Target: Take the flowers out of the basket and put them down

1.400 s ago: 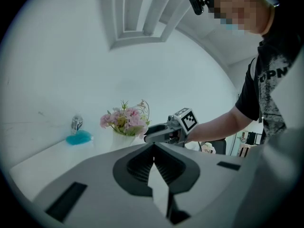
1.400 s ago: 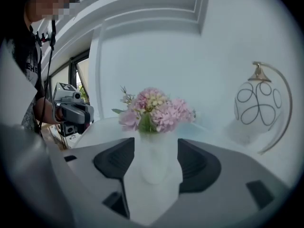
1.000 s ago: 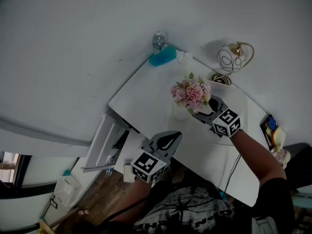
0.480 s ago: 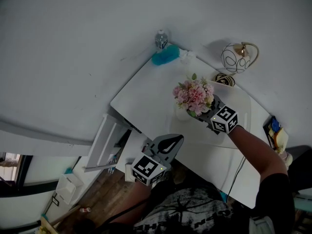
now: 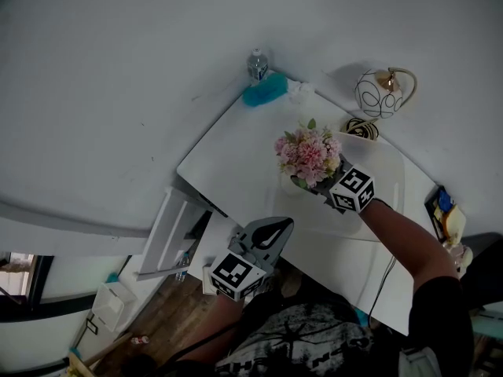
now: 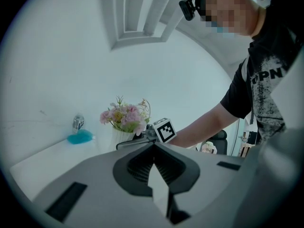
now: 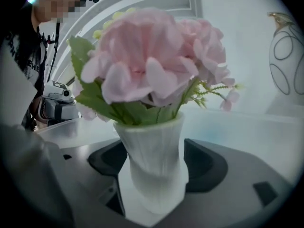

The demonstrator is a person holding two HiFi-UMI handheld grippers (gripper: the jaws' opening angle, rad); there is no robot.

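A bunch of pink flowers [image 5: 308, 151] stands in a white ribbed vase [image 5: 291, 184] on the white desk [image 5: 228, 155]. My right gripper [image 5: 311, 185] reaches in from the right, level with the vase. In the right gripper view the vase [image 7: 154, 160] stands upright between the two dark pads [image 7: 209, 163], with the blooms [image 7: 147, 65] above them. The jaws have just been opening and do not press on the vase. My left gripper [image 5: 277, 225] hangs shut and empty off the desk's near edge. In its view the flowers [image 6: 124, 118] show far ahead.
A blue cloth [image 5: 259, 93] and a small bottle [image 5: 256, 63] sit at the desk's far corner. A round wire-patterned ornament [image 5: 376, 93] and a striped bowl [image 5: 360, 128] stand behind the vase. An open drawer [image 5: 169, 230] juts out at the left. A cable [image 5: 376, 277] crosses the near right.
My right gripper has slid left toward the vase and now has it between its jaws. The left gripper has stayed where it was.
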